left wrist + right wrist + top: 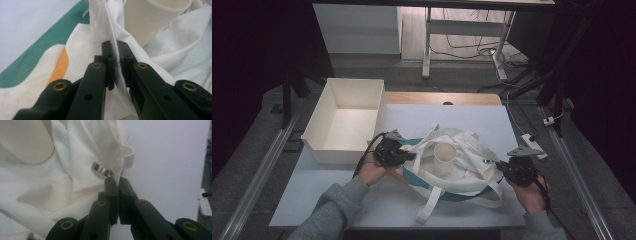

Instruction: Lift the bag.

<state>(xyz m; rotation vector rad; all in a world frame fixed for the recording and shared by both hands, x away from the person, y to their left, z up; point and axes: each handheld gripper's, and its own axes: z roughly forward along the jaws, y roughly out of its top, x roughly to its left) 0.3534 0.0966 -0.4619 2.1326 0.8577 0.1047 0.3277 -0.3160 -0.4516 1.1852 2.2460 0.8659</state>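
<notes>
Two grippers, one cloth bag (462, 165), centre of table (492, 120), with a white cup (445, 158) standing on or in it.
- Left gripper (411, 156): jaws clenched on a fold of bag fabric at its left edge; fabric runs up between the pads in the left gripper view (115, 65).
- Right gripper (498, 164): jaws pinched on the bag's right edge (115, 183), just under a metal ring (102, 169).
- Purpose, judged: opposite edges gripped so the mouth can be spread or lifted around the cup.
- Box (346, 120): open, left of the bag, apparently empty.
- Unclear: whether the cup sits inside the bag or on top; its base is hidden by folds. Straps trail toward the near table edge.
</notes>
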